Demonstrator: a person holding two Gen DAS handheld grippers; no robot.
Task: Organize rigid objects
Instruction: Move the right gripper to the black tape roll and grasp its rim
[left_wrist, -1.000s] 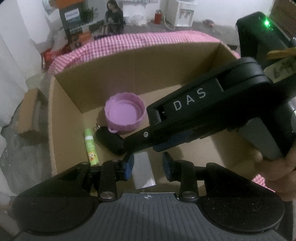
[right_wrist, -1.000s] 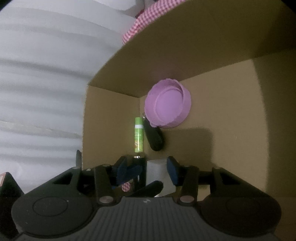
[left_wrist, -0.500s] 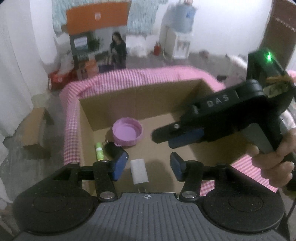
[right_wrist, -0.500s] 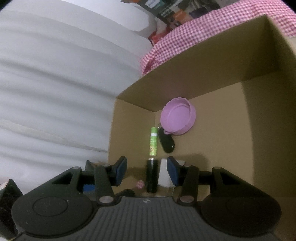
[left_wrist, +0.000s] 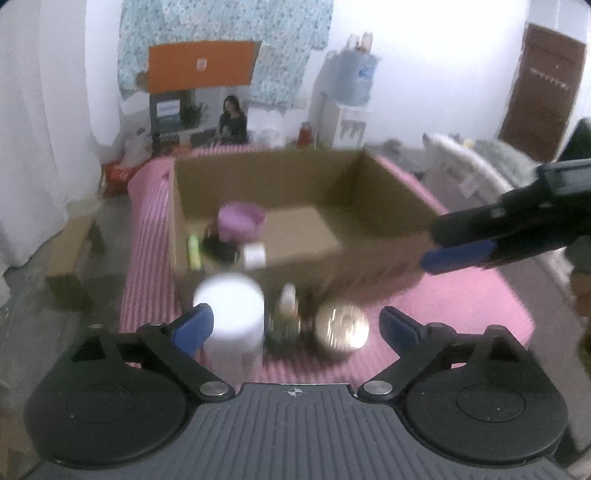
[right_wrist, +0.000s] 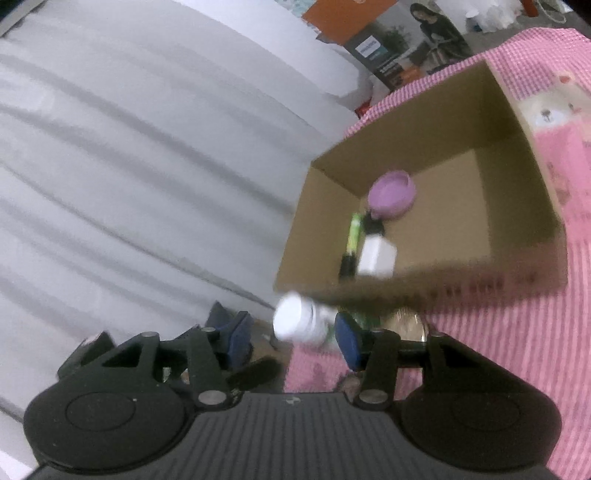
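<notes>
Pink cloth (left_wrist: 461, 295): jar (left_wrist: 231, 314), tin (left_wrist: 341, 326) before box (left_wrist: 295, 173)

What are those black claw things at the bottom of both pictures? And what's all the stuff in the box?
Each claw is a hand-held gripper that a person carries, one in each hand, with a camera looking along its fingers. One picture is from the left hand-held gripper, the other from the right hand-held gripper. Both are open and hold nothing. The left one's jaws have just been opening wide. The cardboard box on the pink checked cloth holds a purple lid, a green tube, something black and a small white block. In front stand a white bottle and a shiny round tin.
</notes>
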